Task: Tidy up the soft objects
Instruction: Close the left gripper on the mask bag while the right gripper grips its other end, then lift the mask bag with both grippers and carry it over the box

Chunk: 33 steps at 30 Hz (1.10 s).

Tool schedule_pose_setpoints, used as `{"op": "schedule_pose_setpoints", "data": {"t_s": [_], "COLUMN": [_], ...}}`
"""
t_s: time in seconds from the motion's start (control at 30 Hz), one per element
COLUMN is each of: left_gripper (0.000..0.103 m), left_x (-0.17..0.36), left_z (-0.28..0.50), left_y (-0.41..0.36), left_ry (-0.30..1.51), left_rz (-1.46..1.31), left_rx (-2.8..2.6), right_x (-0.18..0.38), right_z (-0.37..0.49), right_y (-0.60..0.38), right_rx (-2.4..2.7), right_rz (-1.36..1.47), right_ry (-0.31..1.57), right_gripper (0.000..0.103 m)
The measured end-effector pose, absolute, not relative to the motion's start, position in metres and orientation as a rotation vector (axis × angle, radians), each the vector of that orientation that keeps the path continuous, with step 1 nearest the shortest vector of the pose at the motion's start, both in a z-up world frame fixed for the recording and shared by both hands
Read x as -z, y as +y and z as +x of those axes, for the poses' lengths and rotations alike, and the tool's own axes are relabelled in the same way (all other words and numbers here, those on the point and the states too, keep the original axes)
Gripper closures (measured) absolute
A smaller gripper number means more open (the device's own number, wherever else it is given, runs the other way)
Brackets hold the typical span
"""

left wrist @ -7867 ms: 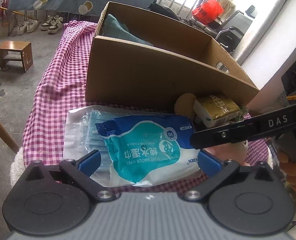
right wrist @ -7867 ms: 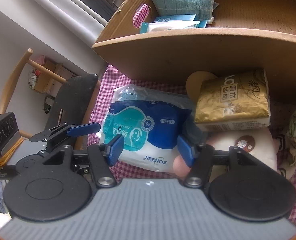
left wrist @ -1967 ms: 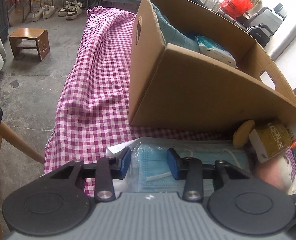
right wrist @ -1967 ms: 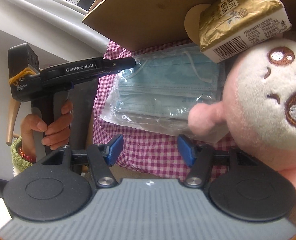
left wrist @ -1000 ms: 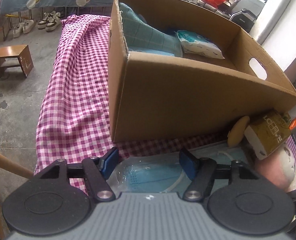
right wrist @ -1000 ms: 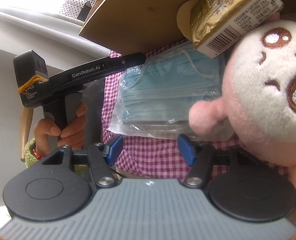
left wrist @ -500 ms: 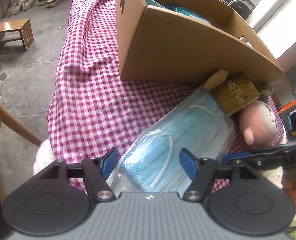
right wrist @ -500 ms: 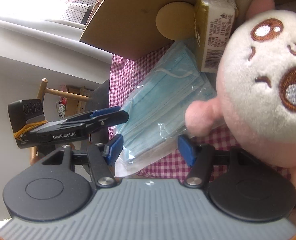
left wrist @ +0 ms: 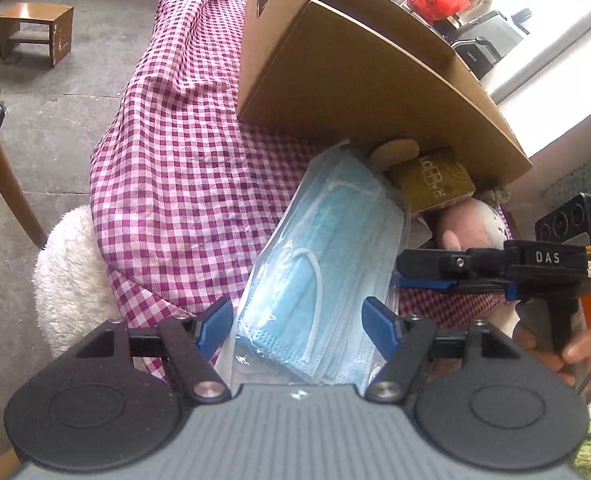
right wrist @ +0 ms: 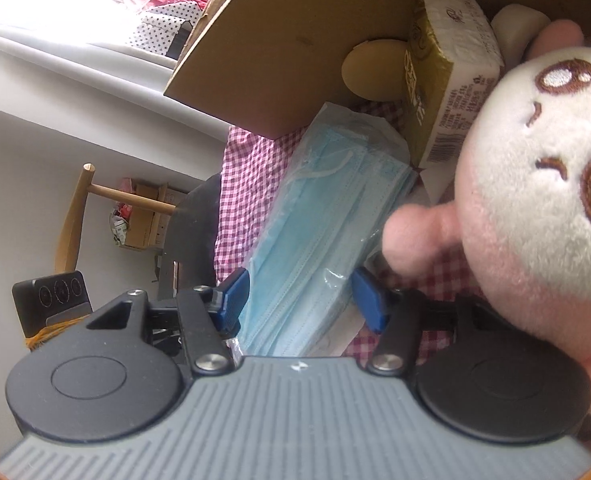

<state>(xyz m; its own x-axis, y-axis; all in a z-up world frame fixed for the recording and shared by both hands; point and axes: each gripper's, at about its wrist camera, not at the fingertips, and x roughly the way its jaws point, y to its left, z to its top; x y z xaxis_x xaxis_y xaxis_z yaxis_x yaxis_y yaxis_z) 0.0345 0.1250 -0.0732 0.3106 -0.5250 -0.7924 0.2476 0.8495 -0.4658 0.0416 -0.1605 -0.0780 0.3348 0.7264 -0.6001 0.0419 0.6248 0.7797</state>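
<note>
Your left gripper [left wrist: 297, 322] has swung round, jaws just eased wider, and the mask pack [left wrist: 331, 264] now lies lengthwise between them, unpinched. It rests near the front edge of the checked cloth [left wrist: 183, 168], far end tucked against the cardboard box [left wrist: 359, 80]. Your right gripper [right wrist: 299, 292] has narrowed around the same pack, pads not visibly pressing. Looks like you're lining up a lift into the box.
</note>
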Motion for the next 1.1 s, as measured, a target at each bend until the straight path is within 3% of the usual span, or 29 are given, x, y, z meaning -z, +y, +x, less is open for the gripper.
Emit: {"op": "schedule_pose_setpoints", "data": {"t_s": [0.1,0.17,0.23,0.53,0.7,0.8,1.1], "left_gripper": [0.032,0.033,0.039,0.074,0.095,0.096,0.096], "left_x": [0.074,0.073,0.07,0.076,0.07,0.061,0.049], "left_z": [0.039,0.042,0.039,0.02,0.014,0.002,-0.02], "left_y": [0.126,0.123,0.121,0.124,0.117,0.117,0.109], "left_ry": [1.142,1.14,1.137,1.117,1.086,1.068,1.0], "left_rz": [-0.311,-0.312,-0.291,-0.3,-0.252,-0.259,-0.288], "left_rx": [0.509,0.5,0.504,0.473,0.417,0.434,0.452], "right_x": [0.078,0.079,0.079,0.087,0.081,0.073,0.041], "right_z": [0.039,0.038,0.033,0.028,0.022,0.016,0.014], "right_y": [-0.159,-0.161,-0.168,-0.172,-0.171,-0.172,-0.164], "right_rx": [-0.502,-0.491,-0.499,-0.494,-0.492,-0.528,-0.577], "right_rz": [0.796,0.808,0.839,0.854,0.794,0.789,0.634], "right_ry": [1.155,1.15,1.138,1.139,1.103,1.075,0.976], "right_gripper": [0.051,0.063,0.066,0.07,0.091,0.097,0.099]}}
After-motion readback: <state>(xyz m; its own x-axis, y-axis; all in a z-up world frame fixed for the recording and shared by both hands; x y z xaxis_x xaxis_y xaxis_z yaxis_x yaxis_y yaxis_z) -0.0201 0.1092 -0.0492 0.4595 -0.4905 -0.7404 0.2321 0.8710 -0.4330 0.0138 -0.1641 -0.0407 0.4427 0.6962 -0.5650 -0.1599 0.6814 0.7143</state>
